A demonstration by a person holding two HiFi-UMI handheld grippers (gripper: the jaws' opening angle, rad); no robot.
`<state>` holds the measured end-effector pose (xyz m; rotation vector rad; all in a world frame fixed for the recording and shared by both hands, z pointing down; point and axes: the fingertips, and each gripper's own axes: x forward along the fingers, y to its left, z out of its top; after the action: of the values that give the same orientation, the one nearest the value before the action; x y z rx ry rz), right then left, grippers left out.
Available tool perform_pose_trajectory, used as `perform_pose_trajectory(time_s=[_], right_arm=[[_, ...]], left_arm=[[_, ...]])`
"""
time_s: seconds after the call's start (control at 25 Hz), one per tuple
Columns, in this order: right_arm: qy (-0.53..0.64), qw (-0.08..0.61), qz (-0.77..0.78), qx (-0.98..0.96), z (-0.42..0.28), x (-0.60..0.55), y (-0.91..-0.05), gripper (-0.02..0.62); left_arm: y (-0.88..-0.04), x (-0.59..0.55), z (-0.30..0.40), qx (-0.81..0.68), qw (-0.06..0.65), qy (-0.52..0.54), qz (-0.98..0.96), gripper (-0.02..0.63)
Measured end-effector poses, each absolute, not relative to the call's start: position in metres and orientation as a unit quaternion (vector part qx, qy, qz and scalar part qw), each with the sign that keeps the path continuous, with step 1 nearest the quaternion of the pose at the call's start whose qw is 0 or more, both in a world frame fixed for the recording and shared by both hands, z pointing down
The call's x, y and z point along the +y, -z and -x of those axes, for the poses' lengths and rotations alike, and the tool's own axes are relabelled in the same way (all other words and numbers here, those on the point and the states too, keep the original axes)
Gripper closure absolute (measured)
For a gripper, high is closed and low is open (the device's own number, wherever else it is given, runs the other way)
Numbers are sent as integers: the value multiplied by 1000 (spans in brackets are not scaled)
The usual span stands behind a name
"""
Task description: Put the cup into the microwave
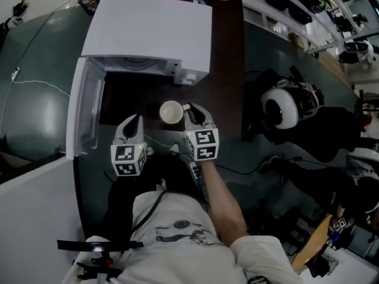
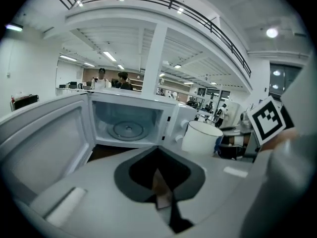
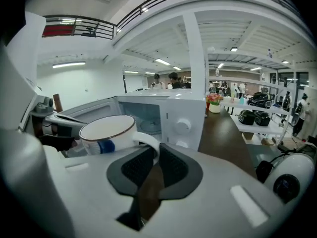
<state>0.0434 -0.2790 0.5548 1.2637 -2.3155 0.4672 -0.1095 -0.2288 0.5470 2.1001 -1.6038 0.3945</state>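
From the head view, a boxy white microwave (image 1: 148, 31) sits on a dark brown tabletop (image 1: 228, 70), with its white door (image 1: 83, 111) swung wide open to the left. A round white ceramic cup (image 1: 171, 112) hangs in the air just in front of the oven, close to the right side of its opening. The right gripper (image 1: 190, 112) is against the cup's right side, and the left gripper (image 1: 135, 122) hovers beside the cup on the left, apart from it. Each gripper carries a cube with black-and-white square markers.

In the left gripper view, the left gripper (image 2: 158, 148) has its jaws brought together at the tips with nothing between them. Ahead, the open cavity shows a round glass turntable (image 2: 128, 130). The cup (image 2: 200, 138) floats to the right, in front of the oven's control panel.

In the right gripper view, the right gripper (image 3: 154, 150) is clamped on the cup's curved white handle (image 3: 146, 140), pinched between the dark ribbed pads. The cup (image 3: 106, 133) stands upright to the left of the jaws. It has a thin dark rim and a blue mark low on its wall, and it is outside the microwave (image 3: 181, 113). Two round white knobs (image 3: 182, 126) show on the microwave's front panel.
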Motion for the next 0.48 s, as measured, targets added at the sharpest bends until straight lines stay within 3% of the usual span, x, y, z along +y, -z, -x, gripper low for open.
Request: perform_pose_trajectory(time_s=[0.48], right_arm=[[-156, 228, -396, -876, 54, -272, -543, 555]], left_arm=[[-542, -218, 176, -647, 224, -110, -720, 609]])
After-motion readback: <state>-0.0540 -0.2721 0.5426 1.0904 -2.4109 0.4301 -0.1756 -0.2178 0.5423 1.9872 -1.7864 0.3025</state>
